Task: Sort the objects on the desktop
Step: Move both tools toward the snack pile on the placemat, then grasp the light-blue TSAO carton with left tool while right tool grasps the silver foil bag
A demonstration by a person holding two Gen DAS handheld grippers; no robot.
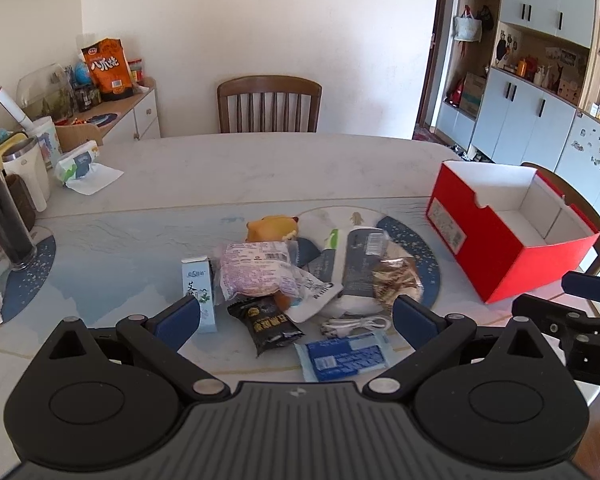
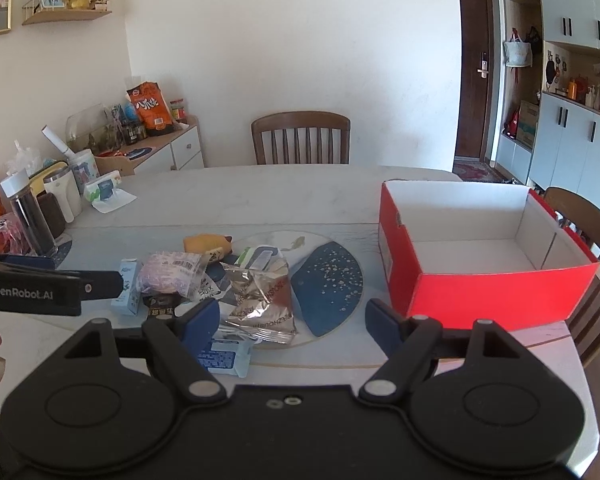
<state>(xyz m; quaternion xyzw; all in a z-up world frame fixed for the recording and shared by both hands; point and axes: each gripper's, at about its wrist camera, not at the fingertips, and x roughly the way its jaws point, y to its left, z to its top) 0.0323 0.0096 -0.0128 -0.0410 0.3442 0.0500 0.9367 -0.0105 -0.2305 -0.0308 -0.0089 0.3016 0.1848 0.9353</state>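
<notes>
Hidden: we see the orange toy (image 1: 271, 229) only in part, behind the pink packet (image 1: 256, 270); the foil bag (image 2: 260, 296) covers most of the grey pouch (image 1: 362, 264).
Cut off: the right gripper shows only as a sliver at the edge of the left view.
Unclear: we cannot read the small print on the blue pack (image 1: 342, 356).
Left gripper (image 1: 296, 316): jaws wide apart, holding nothing, above the pile's near edge.
Right gripper (image 2: 292, 316): jaws wide apart, holding nothing.
Pile: on the bench (image 1: 260, 168), left of the red box (image 2: 480, 248), which sits well apart.
</notes>
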